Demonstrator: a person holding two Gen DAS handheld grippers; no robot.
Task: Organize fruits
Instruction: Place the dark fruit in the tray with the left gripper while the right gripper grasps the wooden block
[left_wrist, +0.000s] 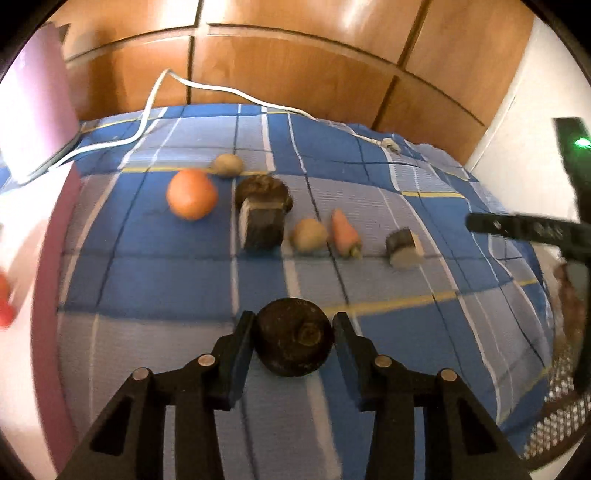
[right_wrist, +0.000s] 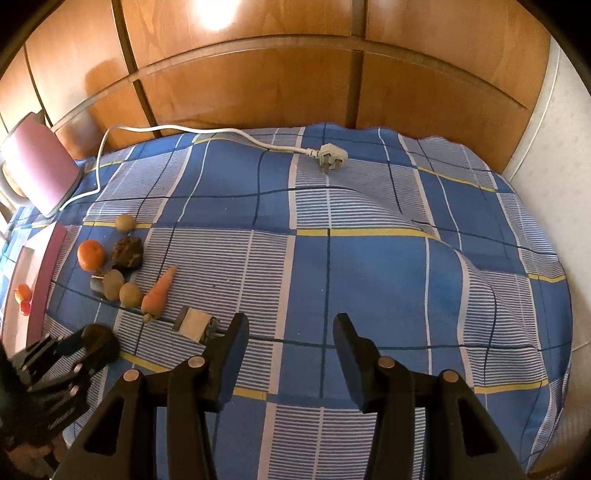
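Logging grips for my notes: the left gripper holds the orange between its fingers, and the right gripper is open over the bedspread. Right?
Not quite. The left gripper holds a dark round fruit, not the orange, which lies on the bedspread, as the left wrist view shows. The right gripper is open.

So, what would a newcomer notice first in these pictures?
First, the left hand-held gripper closed on a dark round fruit above the blue checked cloth. Behind it lies a row of produce, with a bright orange at its left. The right hand-held gripper is open, holding nothing.

One orange (left_wrist: 191, 199), one carrot (left_wrist: 344, 233), three potatoes (left_wrist: 308, 235).
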